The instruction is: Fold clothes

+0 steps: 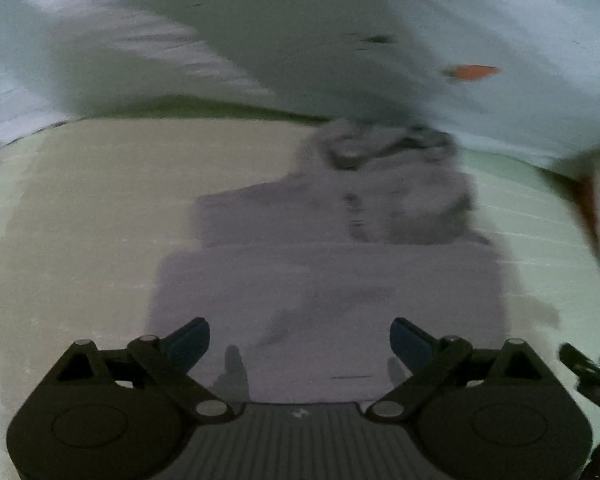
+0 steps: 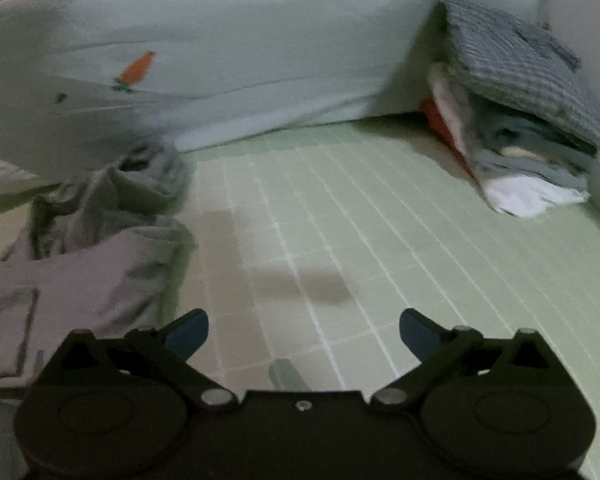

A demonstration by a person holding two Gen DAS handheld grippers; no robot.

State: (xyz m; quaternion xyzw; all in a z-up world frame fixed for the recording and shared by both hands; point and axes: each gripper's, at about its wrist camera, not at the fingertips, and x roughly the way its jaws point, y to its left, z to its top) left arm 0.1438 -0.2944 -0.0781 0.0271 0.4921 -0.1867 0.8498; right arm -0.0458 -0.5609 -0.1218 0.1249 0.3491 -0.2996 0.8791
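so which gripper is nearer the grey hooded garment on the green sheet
Left. The left gripper hangs directly over the grey hooded garment; the right gripper sits beside it, over bare green sheet.

Left hand-held gripper (image 1: 300, 340): jaws spread wide, blue-padded fingertips (image 1: 190, 340) well apart, nothing pinched between them, black linkage arms splayed to either side of the ribbed body at the near edge. Pointed forward and slightly down, hovering low. Right hand-held gripper (image 2: 304, 332): likewise wide open, blue fingertips (image 2: 418, 334) far apart, empty gap between, black body filling the near edge of its view. Tilted forward at a shallow angle. Part of the right one glimpsed at the lower right rim of the left wrist view, just beside the left.
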